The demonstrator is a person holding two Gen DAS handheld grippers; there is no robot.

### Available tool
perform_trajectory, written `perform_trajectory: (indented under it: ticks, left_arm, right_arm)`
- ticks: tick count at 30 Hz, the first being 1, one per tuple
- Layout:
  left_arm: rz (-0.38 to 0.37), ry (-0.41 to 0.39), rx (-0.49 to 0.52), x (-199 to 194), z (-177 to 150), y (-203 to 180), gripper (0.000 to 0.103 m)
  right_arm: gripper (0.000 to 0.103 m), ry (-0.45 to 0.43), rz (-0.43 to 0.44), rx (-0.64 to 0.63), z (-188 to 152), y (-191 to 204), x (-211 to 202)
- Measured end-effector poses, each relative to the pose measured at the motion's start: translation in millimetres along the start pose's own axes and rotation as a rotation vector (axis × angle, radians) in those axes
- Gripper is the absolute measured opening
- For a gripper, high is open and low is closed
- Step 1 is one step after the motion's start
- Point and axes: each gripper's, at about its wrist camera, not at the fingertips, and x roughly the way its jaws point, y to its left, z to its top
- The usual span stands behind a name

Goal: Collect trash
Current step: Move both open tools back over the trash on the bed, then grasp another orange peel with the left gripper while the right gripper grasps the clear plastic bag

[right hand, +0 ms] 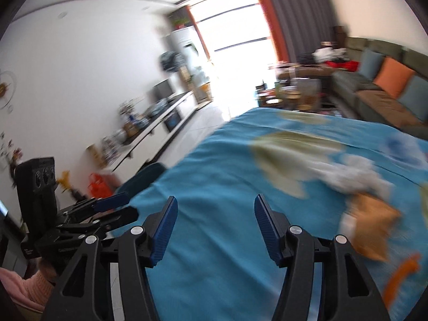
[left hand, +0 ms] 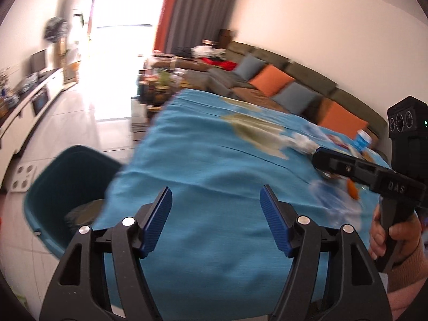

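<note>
My left gripper point(left hand: 216, 200) is open and empty above the near left part of a table with a blue cloth point(left hand: 214, 160). A teal trash bin point(left hand: 67, 187) stands on the floor left of the table, with something dark inside. My right gripper point(right hand: 215, 211) is open and empty over the cloth. Trash lies to its right: crumpled white paper point(right hand: 355, 176), a brown wrapper point(right hand: 374, 224) and an orange piece point(right hand: 401, 275), all blurred. In the left wrist view the right gripper point(left hand: 374, 174) is seen from the side near white paper point(left hand: 302, 141) and a blue-white cup point(left hand: 362, 139).
A grey sofa point(left hand: 267, 85) with orange and blue cushions runs behind the table. A cluttered coffee table point(left hand: 160, 80) stands past the table's far end. A white TV cabinet point(right hand: 160, 131) lines the left wall. A white scale point(left hand: 22, 178) lies on the floor by the bin.
</note>
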Motion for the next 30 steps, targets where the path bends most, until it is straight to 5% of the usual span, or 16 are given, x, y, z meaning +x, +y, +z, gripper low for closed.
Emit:
perform_trajectory:
  ticks: [17,30]
  left_arm:
    - [-0.309,0.199,0.249,83.3,-4.4,-168.5,0.063]
    - [-0.375,0.323,0.298,139.1,3.8,-240.8,0.055]
  right_arm:
    - [0.058,-0.131,-0.444,0.243,-55.2,-143.2,-129.9]
    - [0.065,-0.074,-0.352,0.362,-71.7,-179.9,-115.0]
